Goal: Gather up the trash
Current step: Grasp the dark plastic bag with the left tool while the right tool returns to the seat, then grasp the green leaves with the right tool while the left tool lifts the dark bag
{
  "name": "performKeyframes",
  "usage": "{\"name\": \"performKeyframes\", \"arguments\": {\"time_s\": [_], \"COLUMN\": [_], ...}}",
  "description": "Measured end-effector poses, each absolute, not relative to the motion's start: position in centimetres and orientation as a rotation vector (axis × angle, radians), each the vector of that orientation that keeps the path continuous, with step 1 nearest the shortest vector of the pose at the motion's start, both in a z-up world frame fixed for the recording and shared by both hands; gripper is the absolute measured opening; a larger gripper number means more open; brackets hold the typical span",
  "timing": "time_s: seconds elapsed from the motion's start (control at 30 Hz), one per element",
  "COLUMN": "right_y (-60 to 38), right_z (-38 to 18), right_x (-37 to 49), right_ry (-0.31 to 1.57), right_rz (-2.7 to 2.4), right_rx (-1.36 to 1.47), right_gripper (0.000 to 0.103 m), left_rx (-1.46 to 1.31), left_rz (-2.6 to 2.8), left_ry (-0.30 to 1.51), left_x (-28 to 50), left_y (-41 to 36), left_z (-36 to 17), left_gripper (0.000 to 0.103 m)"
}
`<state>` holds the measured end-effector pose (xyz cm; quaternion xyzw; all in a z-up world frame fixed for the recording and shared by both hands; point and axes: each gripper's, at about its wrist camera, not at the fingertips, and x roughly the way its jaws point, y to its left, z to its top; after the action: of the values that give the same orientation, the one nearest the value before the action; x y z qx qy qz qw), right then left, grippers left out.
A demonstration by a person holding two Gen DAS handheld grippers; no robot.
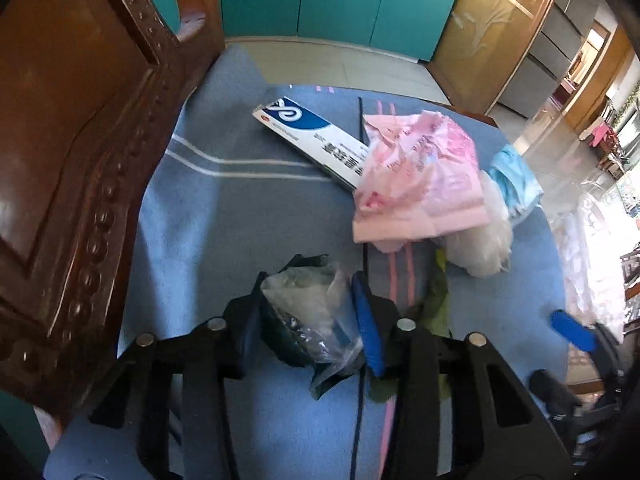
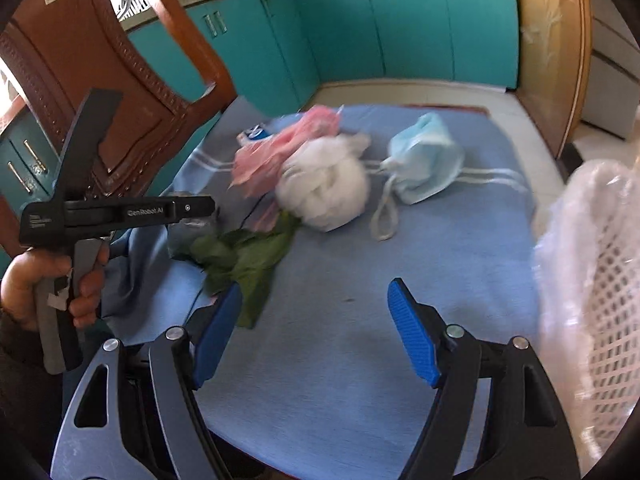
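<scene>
Left gripper (image 1: 308, 320) jaws clamped on crumpled plastic wrapper (image 1: 310, 312) just above blue-clothed worktop (image 1: 240, 220), right gripper (image 2: 316, 336) jaws open, empty: risk of slippery film slipping free before reaching mesh basket (image 2: 600, 300).

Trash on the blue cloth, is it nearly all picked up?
Not yet. The left gripper is pinching a crumpled clear bag. The right gripper is open and empty. Waiting: green leaf, white wad, pink wrapper, blue mask, box.
</scene>
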<state>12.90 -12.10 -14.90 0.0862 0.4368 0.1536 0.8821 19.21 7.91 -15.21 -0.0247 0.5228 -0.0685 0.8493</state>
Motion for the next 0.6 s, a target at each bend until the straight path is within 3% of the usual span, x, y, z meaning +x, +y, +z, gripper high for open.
{"name": "performKeyframes", "arguments": {"time_s": [0.4, 0.6], "right_y": [-11.8, -5.1], "right_z": [-15.6, -16.7], "right_x": [14.6, 18.1], "right_ry": [0.938, 1.017], "right_rz": [0.294, 0.360], "right_rx": [0.235, 0.166], "right_gripper": [0.074, 0.071], "left_rx": [-0.042, -0.020], "left_rz": [-0.233, -0.226], "left_ry": [1.019, 1.035], "left_x": [8.9, 6.6], "left_y": [8.9, 9.6], "left_z": [-10.3, -10.6], "left_gripper": [0.041, 0.041]}}
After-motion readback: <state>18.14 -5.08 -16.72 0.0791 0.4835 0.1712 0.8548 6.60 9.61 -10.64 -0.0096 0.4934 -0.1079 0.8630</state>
